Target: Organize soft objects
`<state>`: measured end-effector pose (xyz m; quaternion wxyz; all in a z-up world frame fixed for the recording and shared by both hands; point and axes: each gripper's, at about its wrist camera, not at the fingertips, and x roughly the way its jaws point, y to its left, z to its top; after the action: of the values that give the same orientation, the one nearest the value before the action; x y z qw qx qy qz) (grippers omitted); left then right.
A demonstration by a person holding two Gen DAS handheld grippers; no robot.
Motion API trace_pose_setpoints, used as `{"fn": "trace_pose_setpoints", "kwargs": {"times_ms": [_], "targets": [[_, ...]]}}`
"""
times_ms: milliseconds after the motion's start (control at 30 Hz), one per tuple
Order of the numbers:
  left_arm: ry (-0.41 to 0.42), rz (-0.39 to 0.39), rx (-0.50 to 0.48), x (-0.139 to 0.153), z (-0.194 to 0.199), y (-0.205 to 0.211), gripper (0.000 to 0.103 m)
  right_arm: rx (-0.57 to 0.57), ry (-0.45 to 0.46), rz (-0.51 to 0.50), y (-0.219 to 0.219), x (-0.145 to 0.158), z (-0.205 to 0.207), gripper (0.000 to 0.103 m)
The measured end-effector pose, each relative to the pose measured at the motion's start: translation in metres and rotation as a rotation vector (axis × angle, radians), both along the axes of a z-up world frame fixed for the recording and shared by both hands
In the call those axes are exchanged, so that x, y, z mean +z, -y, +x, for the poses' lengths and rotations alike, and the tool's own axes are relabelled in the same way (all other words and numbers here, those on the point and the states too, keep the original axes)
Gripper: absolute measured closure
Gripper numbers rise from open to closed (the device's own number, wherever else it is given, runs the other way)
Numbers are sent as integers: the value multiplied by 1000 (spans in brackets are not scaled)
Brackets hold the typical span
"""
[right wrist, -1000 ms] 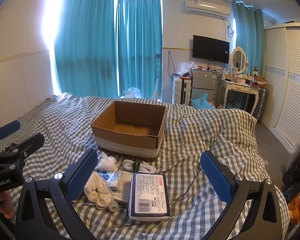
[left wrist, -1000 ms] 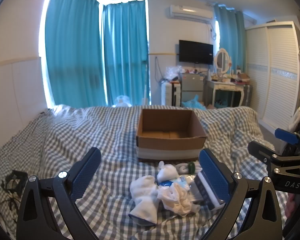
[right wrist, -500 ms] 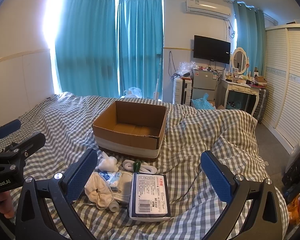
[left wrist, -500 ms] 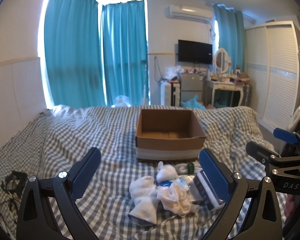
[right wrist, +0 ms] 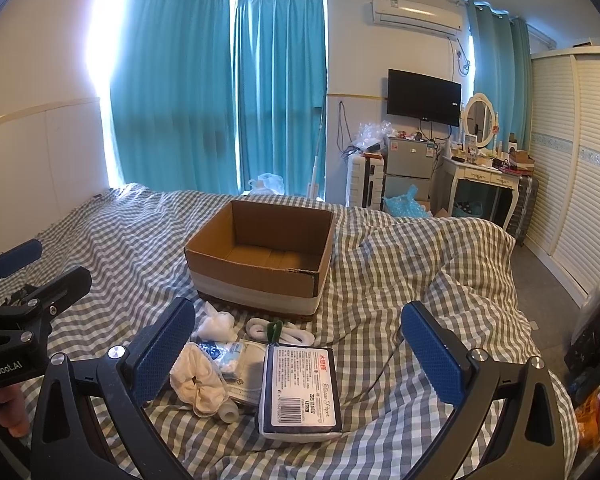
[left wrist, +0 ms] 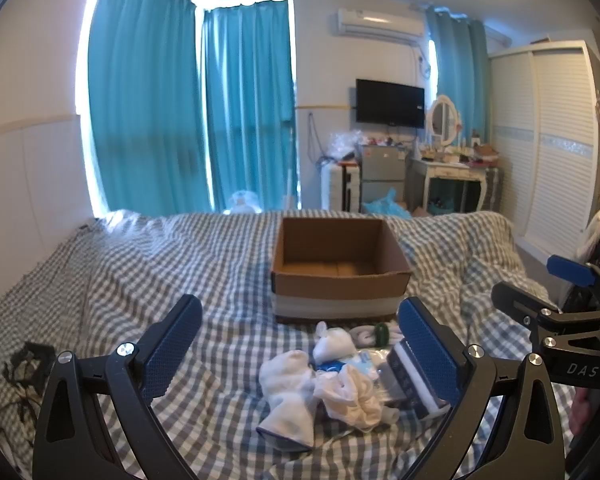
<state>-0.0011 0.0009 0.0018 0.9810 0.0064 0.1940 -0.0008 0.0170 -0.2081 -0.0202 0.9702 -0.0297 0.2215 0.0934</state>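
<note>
An open, empty cardboard box (left wrist: 340, 268) (right wrist: 260, 258) stands on the checked bed. In front of it lies a pile of soft things: a white sock (left wrist: 286, 396), a cream scrunchie (left wrist: 350, 398) (right wrist: 198, 384), a small white bundle (left wrist: 334, 344) (right wrist: 220, 326), a white band with a green clip (right wrist: 276, 330), and a tissue pack (right wrist: 300, 388) (left wrist: 410, 384). My left gripper (left wrist: 300, 352) is open above the pile, empty. My right gripper (right wrist: 300, 354) is open over the tissue pack, empty.
The checked bedspread (right wrist: 400, 276) is rumpled to the right of the box. A black cable tangle (left wrist: 28, 364) lies at the bed's left edge. Curtains, a dresser and a wardrobe (right wrist: 572, 200) stand beyond the bed.
</note>
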Motion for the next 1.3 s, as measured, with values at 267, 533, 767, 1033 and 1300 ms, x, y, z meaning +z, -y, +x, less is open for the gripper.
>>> {"fn": "trace_pose_setpoints", "kwargs": {"times_ms": [267,533,767,1033,1300], "targets": [[5,3,2,1,-1,-1,2,0,3,-4,0,0,-1,0],[20,-1,-1,5,-1,-1,2,-5,11,-13,2,7,-3,0],[-44,13,4,-16,15,-1,2,23,-104,-91,-6,-14,28,0],[-234,96,68,-80,53,-9,3,12,-400,-131,-12,-104,82,0],[-386,93,97,-123,77,-18,6,4,-547,-74,-4,-151,111,8]]}}
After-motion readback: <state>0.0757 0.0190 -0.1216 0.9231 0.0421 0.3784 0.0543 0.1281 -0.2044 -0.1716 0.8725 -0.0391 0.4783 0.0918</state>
